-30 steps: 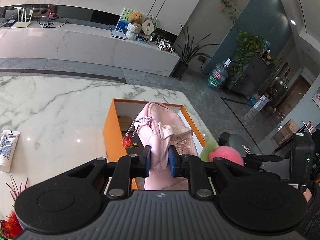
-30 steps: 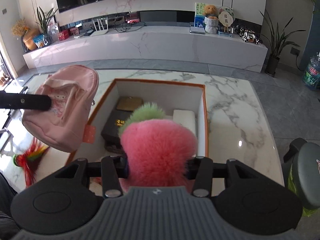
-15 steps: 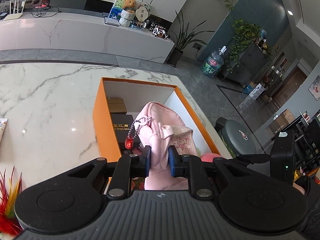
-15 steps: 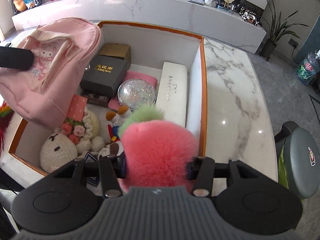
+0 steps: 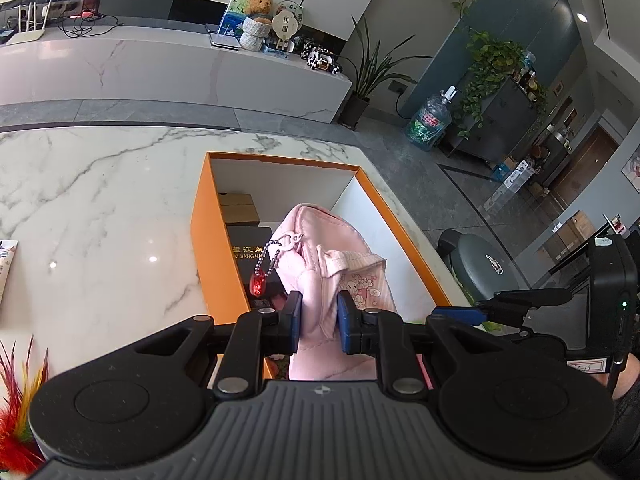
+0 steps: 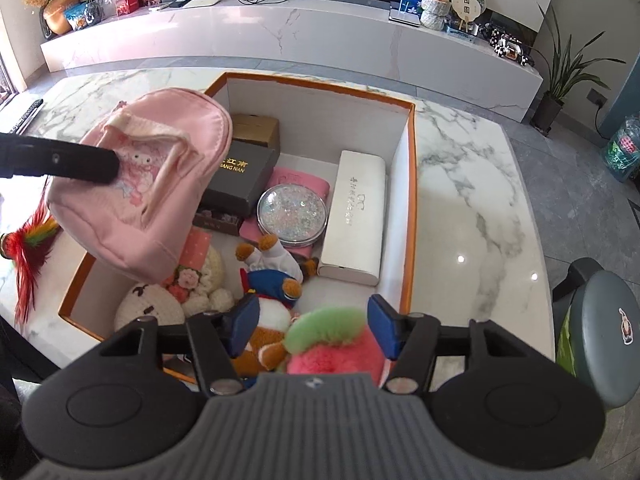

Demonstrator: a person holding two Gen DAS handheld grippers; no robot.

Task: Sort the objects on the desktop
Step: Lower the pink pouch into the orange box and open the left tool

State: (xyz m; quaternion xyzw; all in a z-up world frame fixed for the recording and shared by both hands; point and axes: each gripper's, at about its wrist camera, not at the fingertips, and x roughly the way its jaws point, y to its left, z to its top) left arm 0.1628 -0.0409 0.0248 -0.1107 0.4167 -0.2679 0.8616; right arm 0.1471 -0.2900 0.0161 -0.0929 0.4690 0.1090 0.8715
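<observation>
**Pink backpack held over the orange box, plush peach lying loose between open fingers**

The marble table (image 6: 472, 184) carries an orange storage box (image 6: 411, 200) with white inner walls. Above the left side of this box hangs a small pink backpack (image 6: 160, 168), and the left gripper (image 5: 318, 316) pinches its fabric tightly between both blue pads; a red charm (image 5: 257, 285) on a bead chain hangs from the zipper. In the right wrist view, the left gripper's dark finger lies across the printed front pocket.

Inside the box lie a white glasses case (image 6: 354, 216) along the right wall, a black gift box (image 6: 240, 176) with gold letters, a brown carton (image 6: 256, 128) behind it, a round glitter compact (image 6: 292, 212) on a pink pouch, a crocheted doll (image 6: 160, 304) and a small plush bear (image 6: 272, 276) in blue clothes.

The right gripper (image 6: 314, 320) stands with its fingers spread wide. The pink-and-green plush peach (image 6: 332, 344) lies between them at the near end of the box, and the pads do not press it.

A red feather toy (image 6: 24, 248) lies on the table, left of the box.
</observation>
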